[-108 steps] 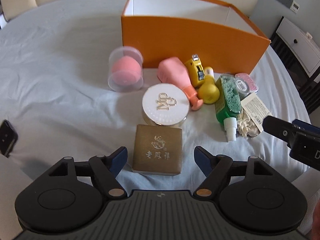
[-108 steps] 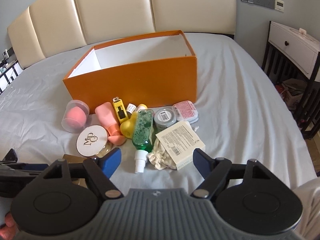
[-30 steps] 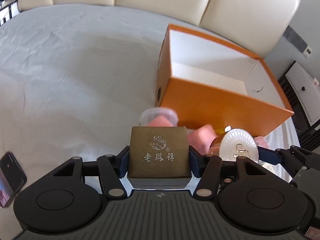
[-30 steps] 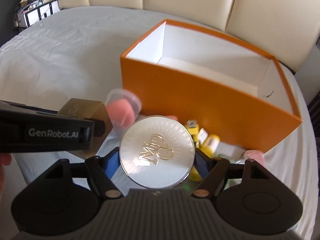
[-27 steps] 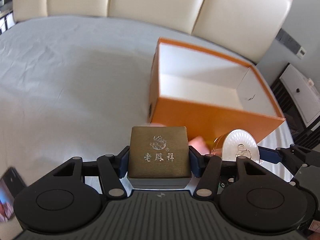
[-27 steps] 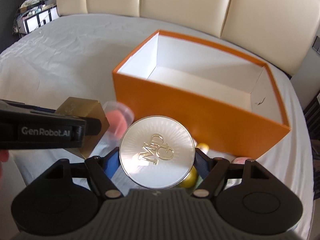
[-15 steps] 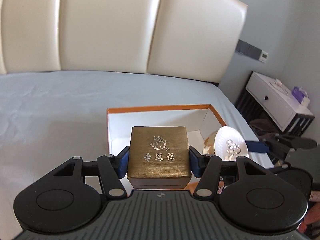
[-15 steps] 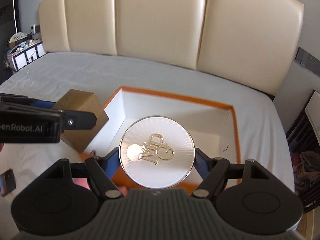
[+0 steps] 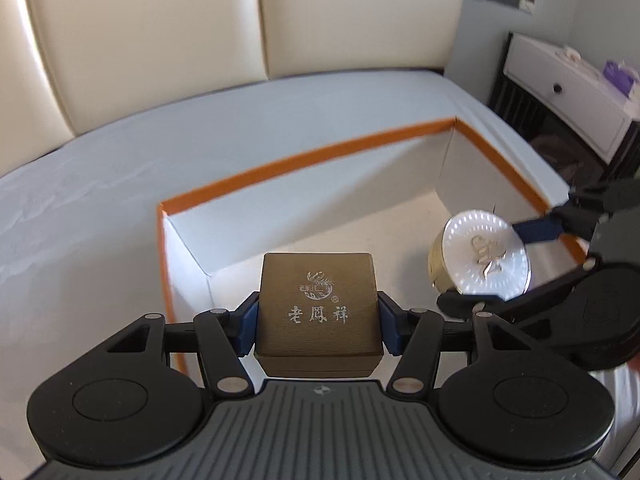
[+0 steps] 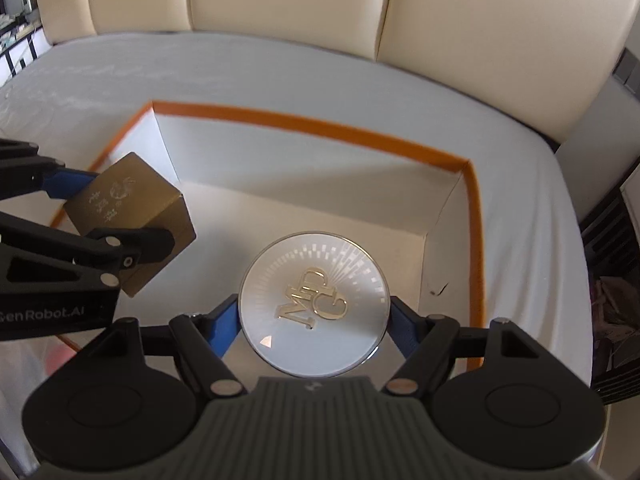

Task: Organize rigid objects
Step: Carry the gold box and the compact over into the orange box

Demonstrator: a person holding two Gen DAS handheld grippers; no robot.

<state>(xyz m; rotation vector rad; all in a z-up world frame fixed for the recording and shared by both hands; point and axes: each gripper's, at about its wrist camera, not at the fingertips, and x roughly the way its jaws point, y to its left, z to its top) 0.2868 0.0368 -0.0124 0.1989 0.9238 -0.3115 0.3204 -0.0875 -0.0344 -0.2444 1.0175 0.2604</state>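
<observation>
My left gripper (image 9: 318,322) is shut on a gold square box (image 9: 318,304) with Chinese lettering and holds it over the left part of the open orange box (image 9: 304,160). My right gripper (image 10: 314,320) is shut on a round white compact (image 10: 314,304) with gold letters and holds it over the box's right part. The white inside of the orange box (image 10: 308,124) looks empty below both. The gold box (image 10: 128,216) shows at the left of the right wrist view, and the compact (image 9: 482,256) at the right of the left wrist view.
The orange box sits on a bed with a pale grey sheet (image 9: 100,184). A cream padded headboard (image 10: 280,4) stands behind. A white nightstand (image 9: 576,92) is at the far right. A pink item (image 10: 54,360) shows blurred outside the box's near left corner.
Both grippers have moved forward and tilted down over the orange box with their objects. The box's inside now fills the views, and the other items have dropped out of sight.
</observation>
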